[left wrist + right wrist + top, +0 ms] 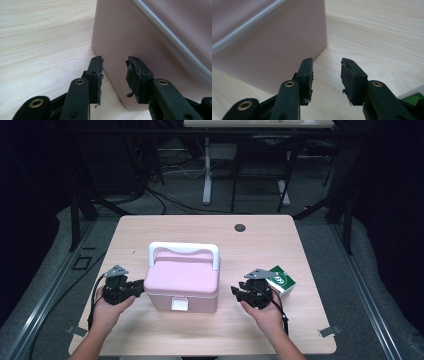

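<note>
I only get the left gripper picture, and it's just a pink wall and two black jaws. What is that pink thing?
Observer: It's a pink box with a white handle lying over its lid, seen from the high view.
Operator: Does it have something to open it?
Observer: Yes, a small white latch sits low on the front face, toward the person.
Operator: Where's the other gripper?
Observer: The right gripper is on the opposite side of the box, jaws apart with nothing between them, a gap short of the box.
Operator: Anything else on the table?
Observer: A little green and white carton lies just beyond the right gripper.
</note>
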Tool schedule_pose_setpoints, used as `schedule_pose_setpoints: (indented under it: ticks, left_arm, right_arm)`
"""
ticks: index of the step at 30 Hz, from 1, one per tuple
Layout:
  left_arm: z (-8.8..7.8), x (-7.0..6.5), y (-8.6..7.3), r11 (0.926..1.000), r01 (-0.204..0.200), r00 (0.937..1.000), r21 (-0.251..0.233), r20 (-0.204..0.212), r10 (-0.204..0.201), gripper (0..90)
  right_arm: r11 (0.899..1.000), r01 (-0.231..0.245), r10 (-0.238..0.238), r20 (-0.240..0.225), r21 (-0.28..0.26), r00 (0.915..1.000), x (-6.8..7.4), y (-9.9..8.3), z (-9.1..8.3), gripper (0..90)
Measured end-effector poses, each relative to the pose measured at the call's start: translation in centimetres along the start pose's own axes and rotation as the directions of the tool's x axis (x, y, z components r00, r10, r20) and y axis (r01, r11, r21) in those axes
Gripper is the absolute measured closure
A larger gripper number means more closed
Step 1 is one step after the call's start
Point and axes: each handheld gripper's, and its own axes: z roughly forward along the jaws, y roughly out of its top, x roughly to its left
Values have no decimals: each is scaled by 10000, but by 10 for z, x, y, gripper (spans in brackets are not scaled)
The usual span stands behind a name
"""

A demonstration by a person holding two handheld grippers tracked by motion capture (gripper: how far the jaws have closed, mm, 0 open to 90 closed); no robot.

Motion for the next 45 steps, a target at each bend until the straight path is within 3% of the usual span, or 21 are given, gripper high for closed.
schedule_pose_setpoints:
  ticks: [1,5,11,13,21,27,28,29,31,33,35,45]
  left_arm:
    - [0,0,0,10000,61,9999,-72,80,-61,657]
    - [0,-1,-1,9998,-26,10000,-219,76,27,695]
    - [-1,-4,-3,9995,-124,9999,-288,66,126,729]
    - [-1,-5,-4,9995,-140,9999,-295,72,142,736]
    - [-2,-7,-7,9986,-352,9993,-383,101,357,787]
    - [-2,-8,-8,9987,-207,9996,-465,190,216,797]
    - [-2,-8,-8,9989,-141,9993,-452,354,157,795]
    - [-1,-9,-9,9990,-90,9987,-428,488,111,791]
    - [0,-12,-8,9990,-207,9987,-405,465,226,791]
    - [0,-14,-8,9990,-264,9988,-363,411,279,791]
    - [1,-15,-8,9988,-283,9985,-388,461,300,795]
    - [1,-22,-9,9989,-294,9983,-363,496,312,844]
  right_arm:
    - [10000,14,-15,-343,-24,9994,0,1,1,624]
    - [9997,-87,74,-556,-223,9984,6,3,7,637]
    - [9988,157,-183,-563,-454,9982,13,3,10,649]
    - [9986,183,-200,-353,-491,9992,14,3,10,661]
    - [9974,352,-383,-472,-633,9982,18,1,16,703]
    - [9971,341,-376,-509,-682,9980,22,1,19,706]
    - [9974,334,-362,-425,-642,9984,23,1,18,706]
    - [9973,355,-396,-641,-636,9972,22,1,18,717]
    - [9969,456,-480,-365,-642,9982,23,1,18,724]
    - [9974,252,-269,-247,-679,9993,21,0,17,730]
    - [9975,104,-138,-477,-699,9988,19,0,17,733]
    - [9981,6,-34,-463,-609,9989,18,-2,14,771]
